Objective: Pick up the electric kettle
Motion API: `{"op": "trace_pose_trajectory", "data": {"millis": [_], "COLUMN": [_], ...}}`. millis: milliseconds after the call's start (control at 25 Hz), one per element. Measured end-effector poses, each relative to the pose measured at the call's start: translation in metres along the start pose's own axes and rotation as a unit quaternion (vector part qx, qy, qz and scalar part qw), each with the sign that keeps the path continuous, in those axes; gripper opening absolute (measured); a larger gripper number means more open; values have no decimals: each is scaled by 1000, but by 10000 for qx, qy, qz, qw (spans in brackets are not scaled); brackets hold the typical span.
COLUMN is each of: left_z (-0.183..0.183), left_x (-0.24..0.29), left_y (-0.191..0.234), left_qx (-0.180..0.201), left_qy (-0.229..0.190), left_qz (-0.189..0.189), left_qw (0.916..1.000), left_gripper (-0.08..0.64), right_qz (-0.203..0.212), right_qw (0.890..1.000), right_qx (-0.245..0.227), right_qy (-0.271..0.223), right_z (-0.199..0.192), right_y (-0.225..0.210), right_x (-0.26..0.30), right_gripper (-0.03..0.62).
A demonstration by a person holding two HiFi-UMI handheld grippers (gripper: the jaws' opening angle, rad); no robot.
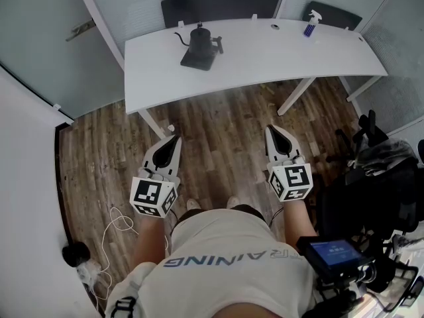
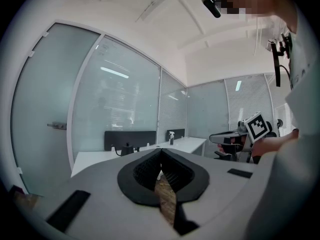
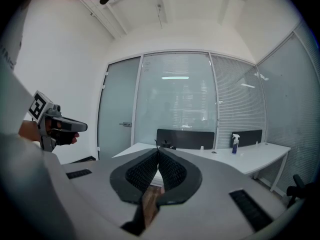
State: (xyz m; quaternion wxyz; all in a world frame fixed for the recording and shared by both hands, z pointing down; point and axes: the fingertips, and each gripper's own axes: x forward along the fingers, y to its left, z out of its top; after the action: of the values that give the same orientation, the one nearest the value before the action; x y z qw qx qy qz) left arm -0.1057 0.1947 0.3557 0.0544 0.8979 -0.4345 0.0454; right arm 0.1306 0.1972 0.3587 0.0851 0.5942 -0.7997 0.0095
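Left gripper [image 1: 175, 139] and right gripper [image 1: 272, 130] are hovering over the wood floor [image 1: 225, 121], jaws pressed together, gripping nothing. Well ahead, the electric kettle [image 1: 200, 40] is sitting on the white desk [image 1: 278, 52]. Frosted glass walls [image 1: 40, 38] are ringing the room, and the shirt [image 1: 232, 270] lettering is showing, possibly, "AINING".

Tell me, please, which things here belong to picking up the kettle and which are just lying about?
For the job:
- electric kettle on its base
- white desk
- left gripper and right gripper, both shut and empty

Lying about:
- spray bottle
- dark panel behind the desk
- small lit screen
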Motion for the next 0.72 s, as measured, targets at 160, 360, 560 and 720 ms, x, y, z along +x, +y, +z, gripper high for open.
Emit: {"op": "trace_pose_trajectory", "data": {"millis": [160,360,560,720], "left_z": [-1,-5,-10,-14], "left_x": [-4,-14,-26,-40], "left_y": [9,27,53,74], "left_qx": [-51,-147,-275,-406], "left_qy": [-25,-51,-64,-100], "left_qz": [37,69,125,41], "left_qw": [10000,9999,9995,9991], "left_gripper": [17,17,17,17], "right_qz": [24,85,123,9], "right_qw": [10000,9998,9995,9996], "right_qx": [-52,-143,-248,-253], "right_qy": [15,68,128,116], "right_z": [2,5,8,10], "right_y": [6,25,47,64], "right_x": [6,18,31,39], "right_gripper": [12,12,12,12]}}
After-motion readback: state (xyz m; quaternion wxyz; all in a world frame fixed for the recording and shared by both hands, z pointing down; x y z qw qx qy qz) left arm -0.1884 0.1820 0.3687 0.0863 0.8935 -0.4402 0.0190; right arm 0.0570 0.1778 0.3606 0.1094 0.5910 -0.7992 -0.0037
